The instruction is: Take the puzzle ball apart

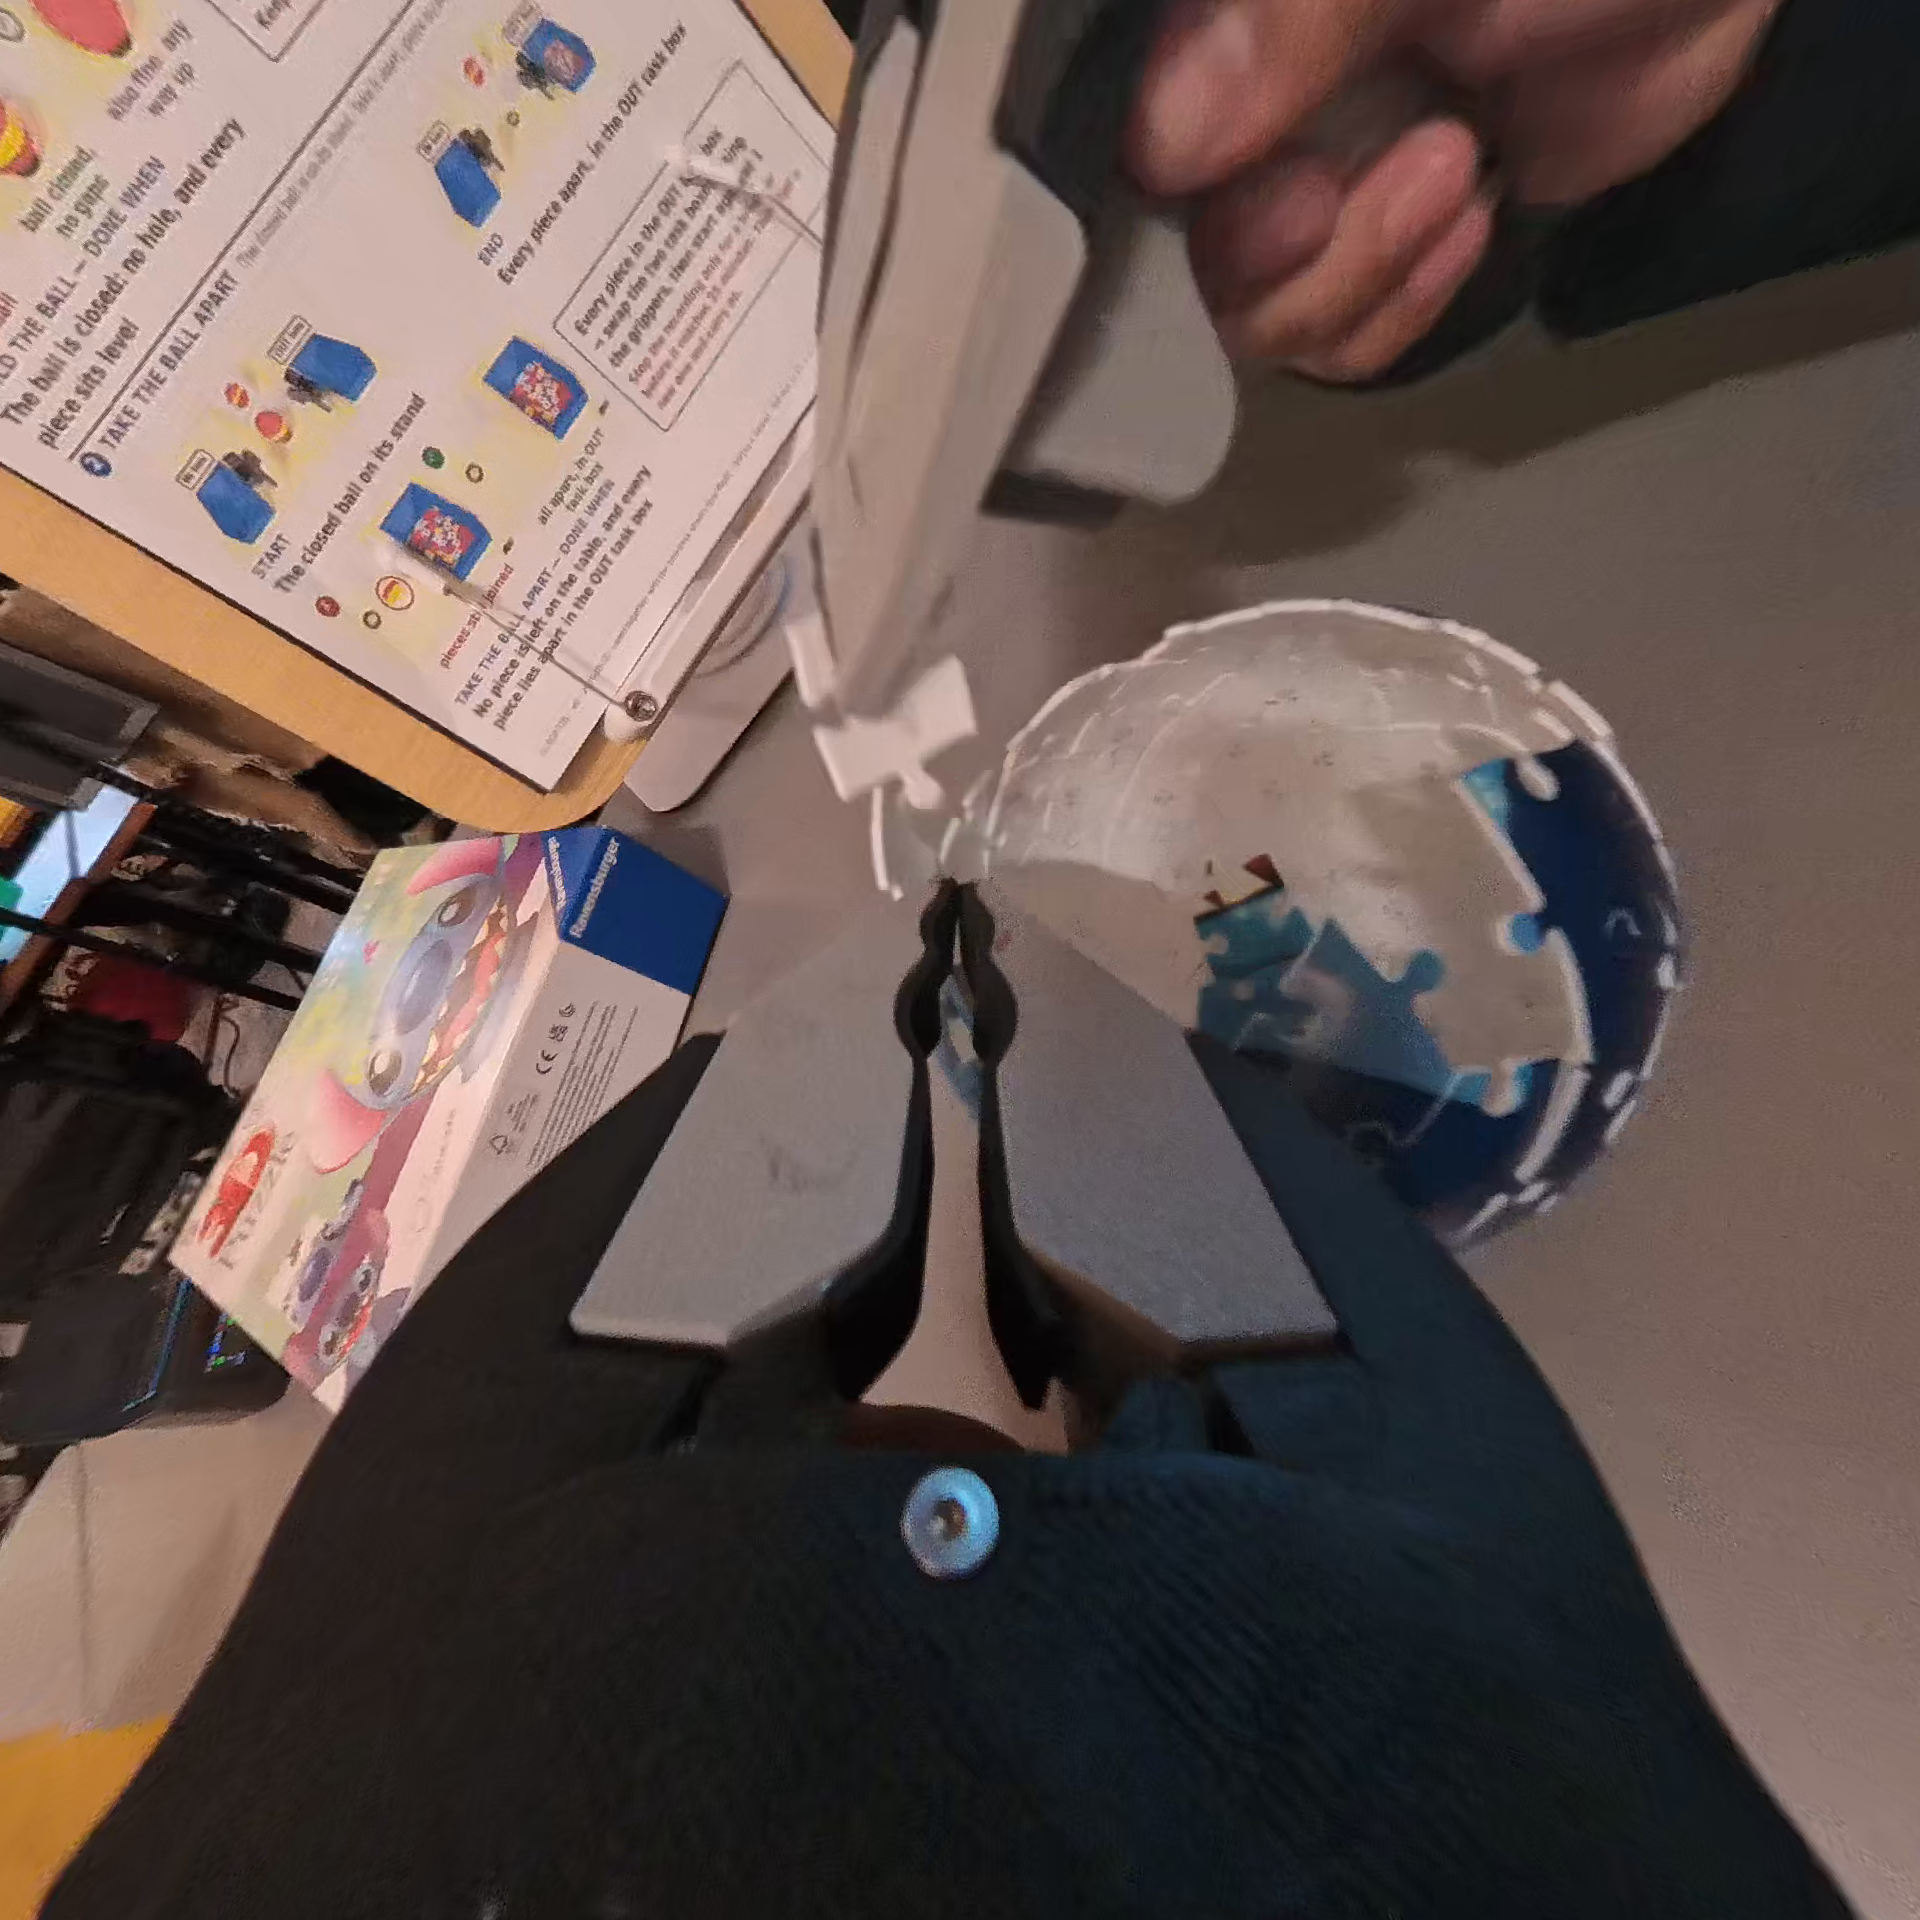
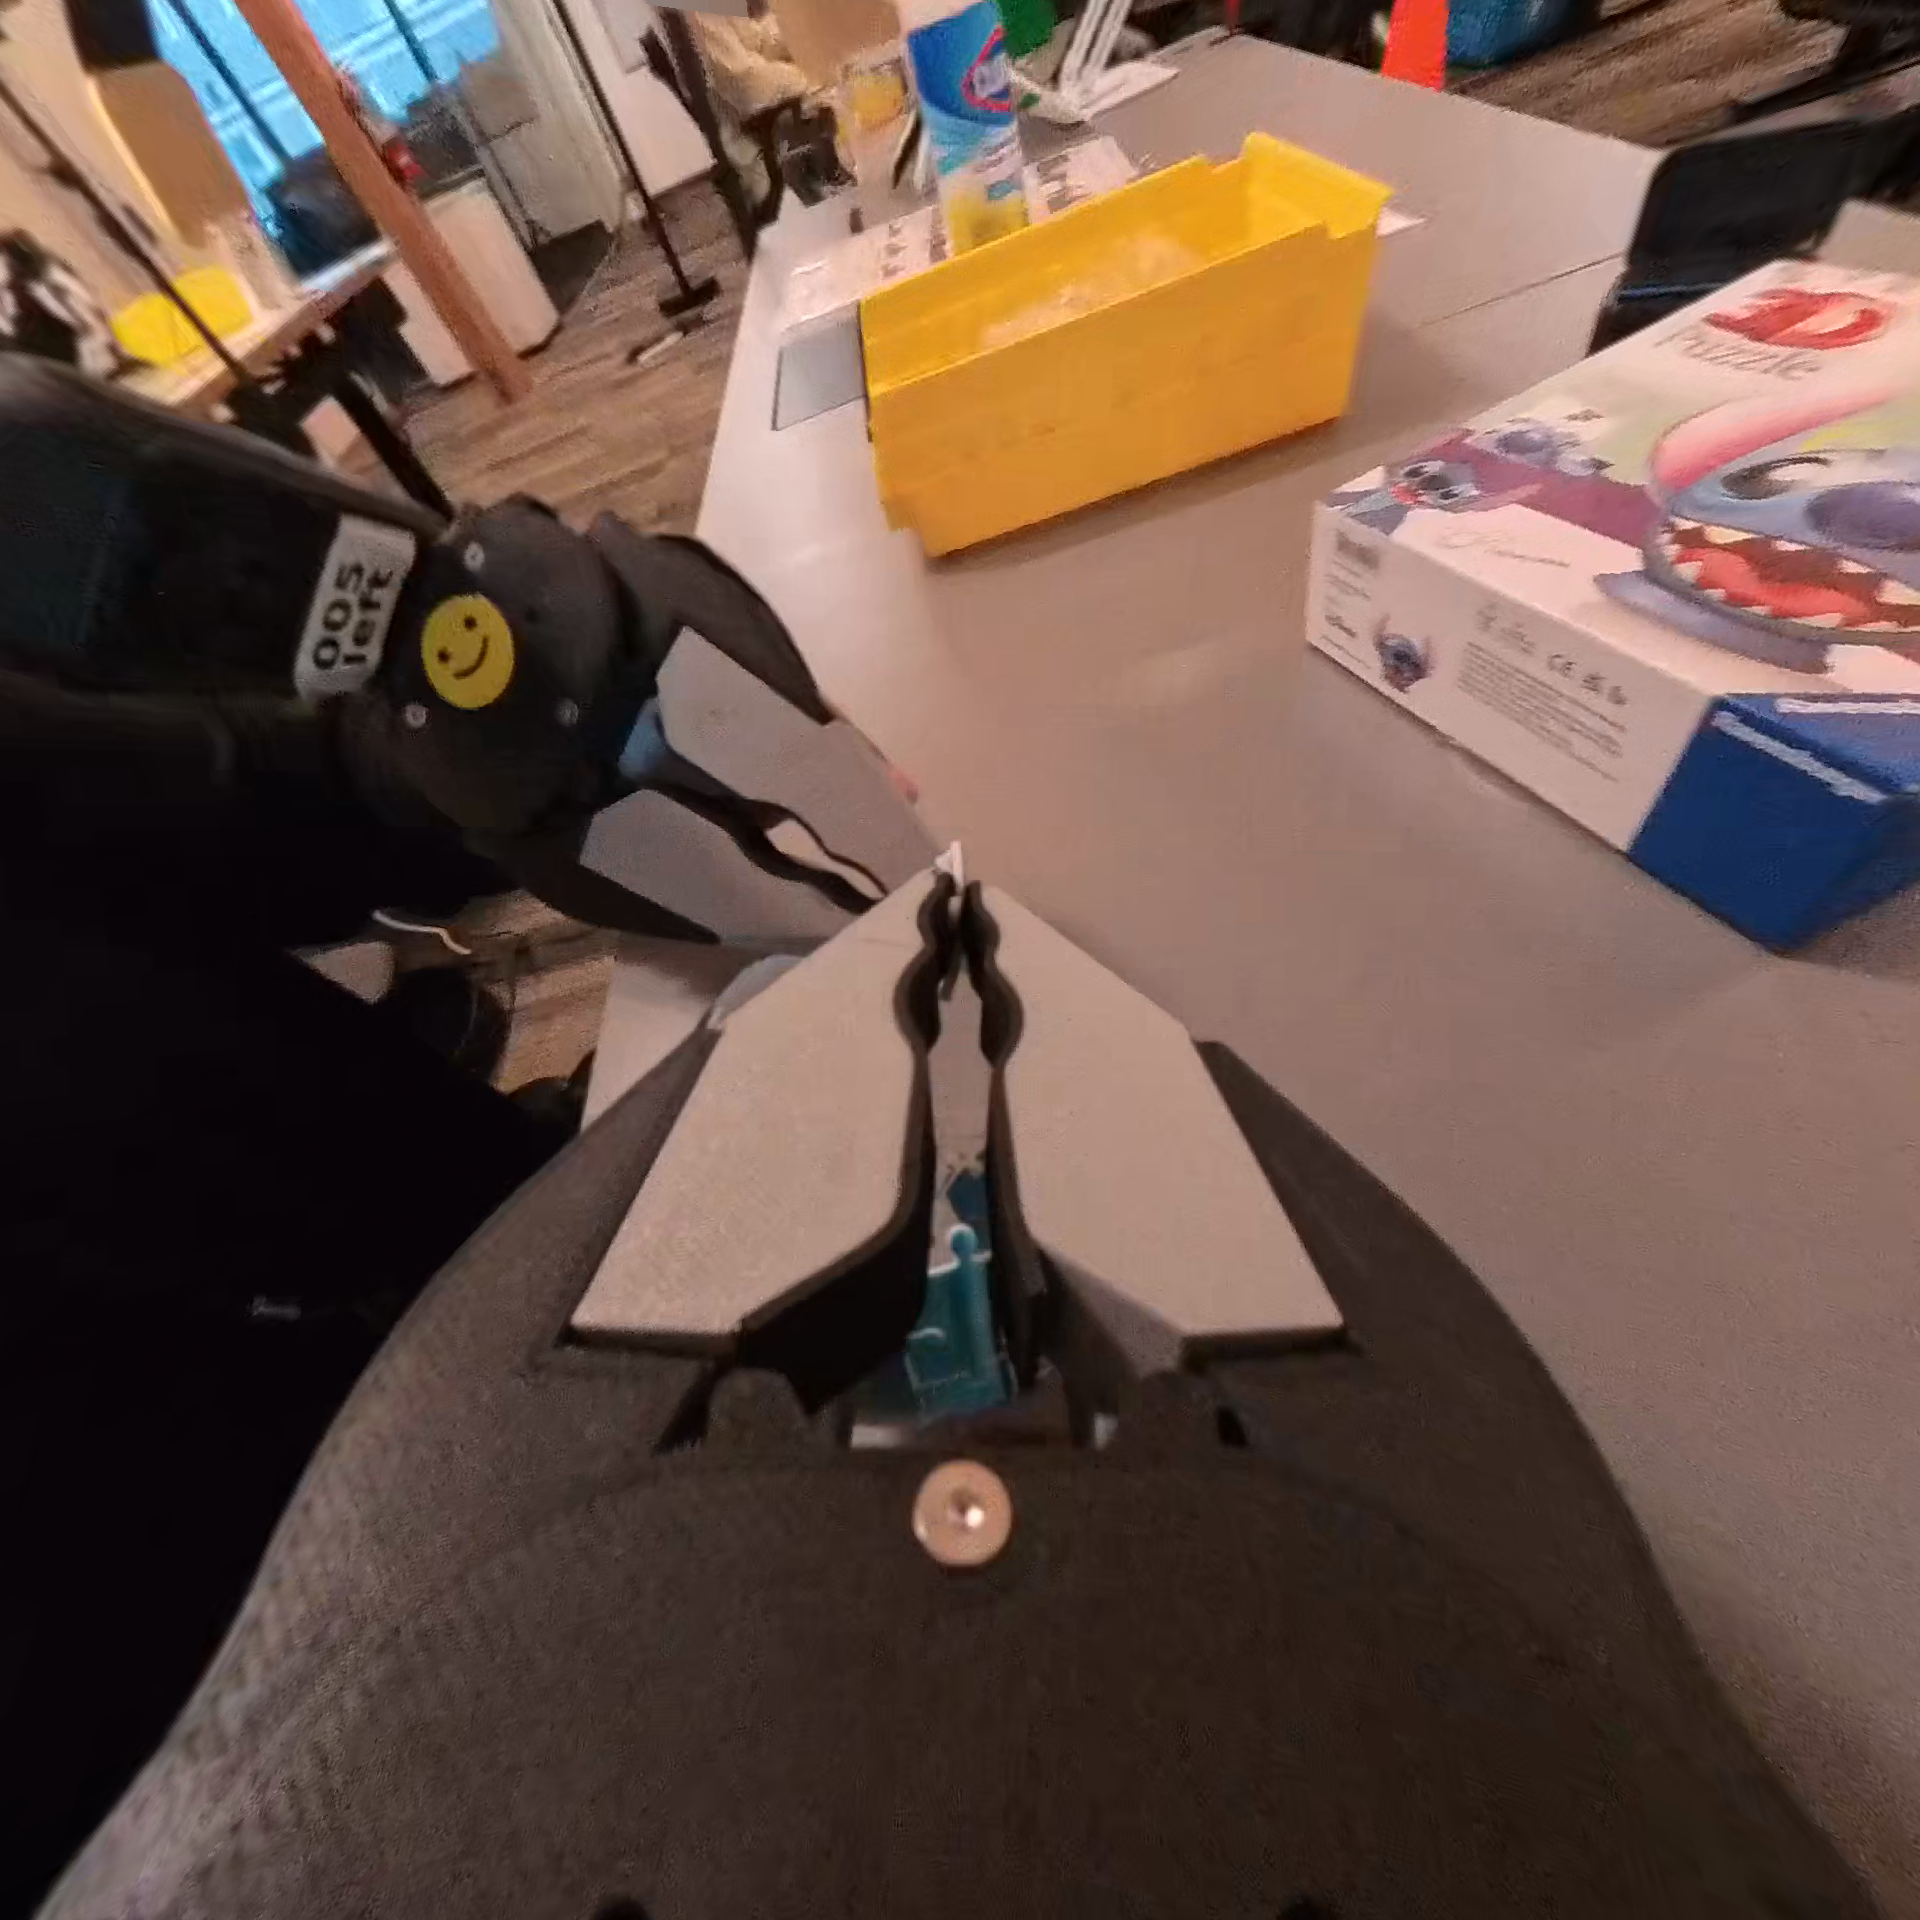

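Your puzzle box lies left on the grey table, the half-open puzzle ball shell ahead. Your left gripper is clenched on the shell's rim; your right gripper pinches a white puzzle piece just beside it.

Our left gripper pinches the puzzle-ball shell's rim; the right gripper holds a white piece beside it.

A smooth grey table carries a yellow plastic bin and a white-and-blue cardboard puzzle box. A half-built blue puzzle ball shell also rests there.
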Demonstrator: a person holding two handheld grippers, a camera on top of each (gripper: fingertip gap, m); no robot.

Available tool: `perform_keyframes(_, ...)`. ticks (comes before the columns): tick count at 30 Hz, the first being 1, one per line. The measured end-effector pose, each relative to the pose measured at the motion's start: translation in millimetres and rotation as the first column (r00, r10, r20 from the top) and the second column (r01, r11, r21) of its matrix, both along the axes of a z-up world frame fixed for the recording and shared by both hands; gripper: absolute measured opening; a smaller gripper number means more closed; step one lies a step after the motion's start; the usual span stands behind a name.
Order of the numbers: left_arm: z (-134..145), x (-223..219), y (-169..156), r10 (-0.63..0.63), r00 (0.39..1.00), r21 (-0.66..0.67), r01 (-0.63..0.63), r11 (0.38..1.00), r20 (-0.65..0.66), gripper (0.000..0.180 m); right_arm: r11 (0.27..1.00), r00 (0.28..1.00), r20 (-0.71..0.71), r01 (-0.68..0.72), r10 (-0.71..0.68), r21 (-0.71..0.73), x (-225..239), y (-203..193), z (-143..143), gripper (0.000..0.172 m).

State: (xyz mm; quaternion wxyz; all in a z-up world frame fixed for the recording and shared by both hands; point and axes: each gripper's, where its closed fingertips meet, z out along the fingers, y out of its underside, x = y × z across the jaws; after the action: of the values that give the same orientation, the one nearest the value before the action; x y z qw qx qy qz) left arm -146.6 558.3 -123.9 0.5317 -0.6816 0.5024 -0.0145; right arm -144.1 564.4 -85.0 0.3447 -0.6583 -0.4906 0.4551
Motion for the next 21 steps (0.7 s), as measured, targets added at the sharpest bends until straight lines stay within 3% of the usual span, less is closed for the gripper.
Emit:
perform_keyframes(2, 2.8, 2.4, -0.6, -0.005, 0.998, -0.025, 0.007, 1.0, 0.063, 0.0, 0.993, 0.994, 0.051, 0.092, -0.096, 0.079, 8.1, 18.6, -5.1, 0.0)
perform_keyframes(7, 4.8, -0.1, 2.9, 0.002, 0.997, -0.034, 0.001, 0.999, 0.083, 0.0, 0.973, 0.979, 0.011, 0.201, -0.204, 0.112, 31.8, 25.5, 5.0, 0.0)
perform_keyframes(9, 6.1, -1.1, 0.6, -0.008, 0.995, -0.034, 0.011, 0.999, 0.102, 0.0, 0.908, 0.931, 0.016, 0.353, -0.365, 0.225, 68.0, 37.1, 21.2, 0.0)
perform_keyframes(12, 8.7, -6.1, -1.3, -0.005, 0.991, -0.039, 0.011, 0.999, 0.133, 0.003, 0.761, 0.803, 0.024, 0.554, -0.595, 0.338, 151.5, 55.8, 47.1, 0.0)
perform_keyframes(15, 7.6, -9.2, -2.1, -0.009, 0.986, -0.097, 0.026, 0.995, 0.166, 0.017, 0.625, 0.605, 0.21, 0.636, -0.768, 0.453, 242.0, 79.6, 23.8, 0.0)
perform_keyframes(16, 6.7, -11.1, 0.4, 0.002, 0.985, -0.118, 0.019, 0.993, 0.172, 0.024, 0.61, 0.554, 0.271, 0.633, -0.787, 0.477, 260.9, 83.8, 9.8, 0.009)
perform_keyframes(19, 4.4, -15.1, 7.4, 0.021, 0.984, -0.149, 0.005, 0.989, 0.179, 0.029, 0.645, 0.545, 0.346, 0.628, -0.764, 0.435, 268.2, 84.2, -22.5, 0.023)
perform_keyframes(21, 1.0, -16.5, 10.6, 0.031, 0.984, -0.172, 0.0, 0.985, 0.175, 0.028, 0.686, 0.598, 0.341, 0.592, -0.725, 0.422, 246.8, 77.2, -26.8, 0.028)
